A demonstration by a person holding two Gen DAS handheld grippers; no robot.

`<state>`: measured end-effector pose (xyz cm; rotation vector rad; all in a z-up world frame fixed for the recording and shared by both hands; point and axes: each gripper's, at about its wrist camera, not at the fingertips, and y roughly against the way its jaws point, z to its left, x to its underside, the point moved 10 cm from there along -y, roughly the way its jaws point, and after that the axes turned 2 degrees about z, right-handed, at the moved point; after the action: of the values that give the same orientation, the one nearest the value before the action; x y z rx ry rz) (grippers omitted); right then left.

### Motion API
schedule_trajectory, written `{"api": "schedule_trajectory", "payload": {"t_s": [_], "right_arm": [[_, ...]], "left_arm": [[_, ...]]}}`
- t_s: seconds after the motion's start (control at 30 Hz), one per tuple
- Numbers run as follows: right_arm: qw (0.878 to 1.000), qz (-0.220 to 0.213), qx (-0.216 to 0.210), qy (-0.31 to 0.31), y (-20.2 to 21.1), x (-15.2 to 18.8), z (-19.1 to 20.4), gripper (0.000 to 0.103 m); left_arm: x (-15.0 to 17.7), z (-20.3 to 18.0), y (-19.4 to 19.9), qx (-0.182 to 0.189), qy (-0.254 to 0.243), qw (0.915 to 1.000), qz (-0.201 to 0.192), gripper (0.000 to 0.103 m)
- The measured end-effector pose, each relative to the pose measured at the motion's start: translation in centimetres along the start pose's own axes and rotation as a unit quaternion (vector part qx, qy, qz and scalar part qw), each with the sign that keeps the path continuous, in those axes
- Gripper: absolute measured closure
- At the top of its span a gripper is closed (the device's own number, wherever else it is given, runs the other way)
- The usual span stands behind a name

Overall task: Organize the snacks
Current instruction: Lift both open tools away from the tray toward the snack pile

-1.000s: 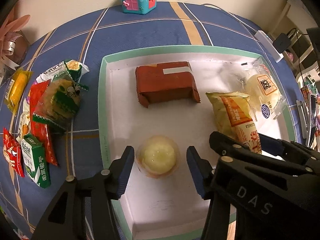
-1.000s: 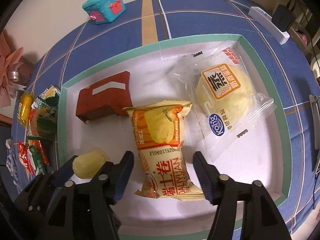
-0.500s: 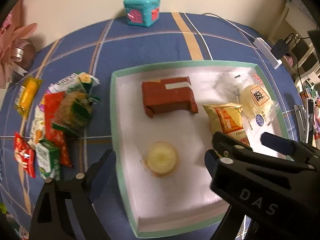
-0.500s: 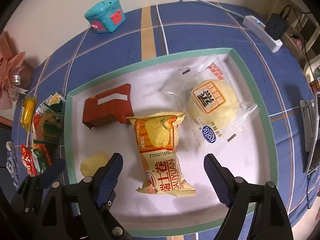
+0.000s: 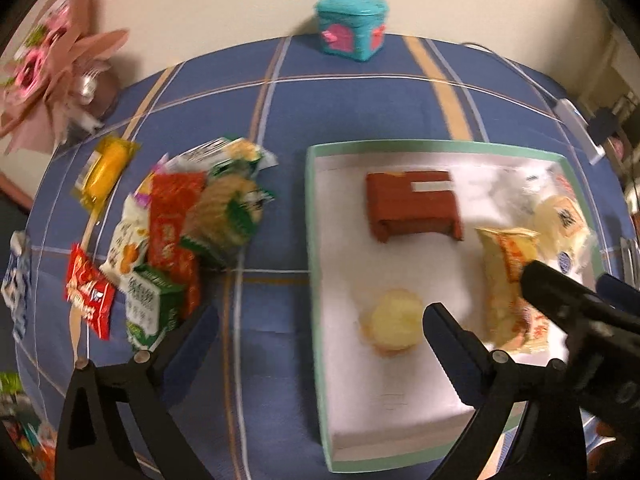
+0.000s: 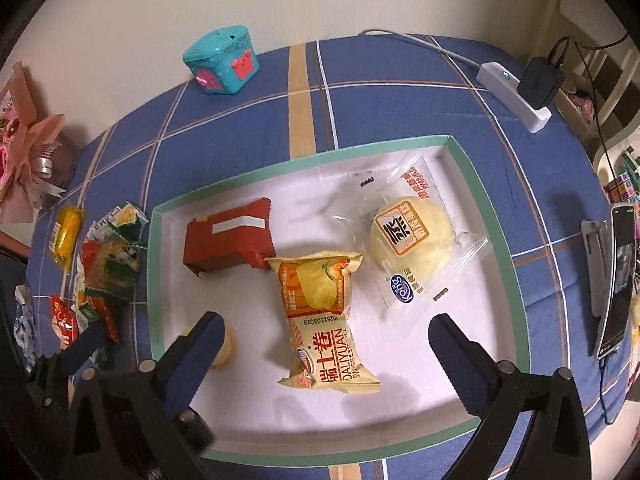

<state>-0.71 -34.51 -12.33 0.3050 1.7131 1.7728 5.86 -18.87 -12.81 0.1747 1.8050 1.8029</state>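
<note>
Right wrist view: the green-rimmed white tray [image 6: 486, 200] holds four snacks. A red-brown packet [image 6: 228, 246] lies toward its far left, a yellow Swiss-roll packet [image 6: 324, 316] in the middle, a clear-wrapped steamed bun [image 6: 408, 246] toward the far right, and a small yellow jelly cup [image 6: 226, 346] near the left wall, partly hidden behind a fingertip. The red packet's corner touches the top of the roll packet; the bun's wrapper lies just beside the roll. Bare white floor shows along the tray's near edge and in its near right corner. The right gripper [image 6: 320, 340] hangs over the near half of the tray with its jaws spread wide on either side of the roll packet, gripping nothing. In the left wrist view the left gripper [image 5: 320, 332] is likewise spread wide and empty, one finger over the blue plaid tablecloth [image 5: 340, 108], the other over the tray beside the jelly cup [image 5: 394, 318], straddling the tray's left wall [image 5: 314, 240]. To the left, a pile of loose snack packets [image 5: 176, 232] lies on the cloth, apart from the tray, with a strip of open cloth between. A teal toy house [image 5: 352, 26] stands at the far table edge.
</note>
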Motion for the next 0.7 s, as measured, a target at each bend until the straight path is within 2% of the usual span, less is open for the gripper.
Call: {"api": "schedule_trajectory", "payload": {"t_s": [0.23,0.4,0.53,0.7], "right_arm": [[1.000,0.007,0.011,-0.006,-0.4,0.3,-0.3,0.000],[1.000,0.016,0.019,-0.006,-0.8,0.6,-0.3,0.000],[1.000,0.021,0.021,-0.004,-0.8,0.8,0.2,0.000],[1.000,0.017,0.021,0.008,-0.4,0.8,1.7,0.000]], "left_arm": [[0.5,3.5,-0.5,-0.014,0.043,0.9989,0.011,0.001],[0.7,5.3,-0.4,-0.019,0.054,0.9983,0.015,0.001],[0.6,7.2,0.0,-0.015,0.073,0.9971,0.010,0.001],[0.7,10.6,0.5,-0.034,0.096,0.9947,0.002,0.001]]}}
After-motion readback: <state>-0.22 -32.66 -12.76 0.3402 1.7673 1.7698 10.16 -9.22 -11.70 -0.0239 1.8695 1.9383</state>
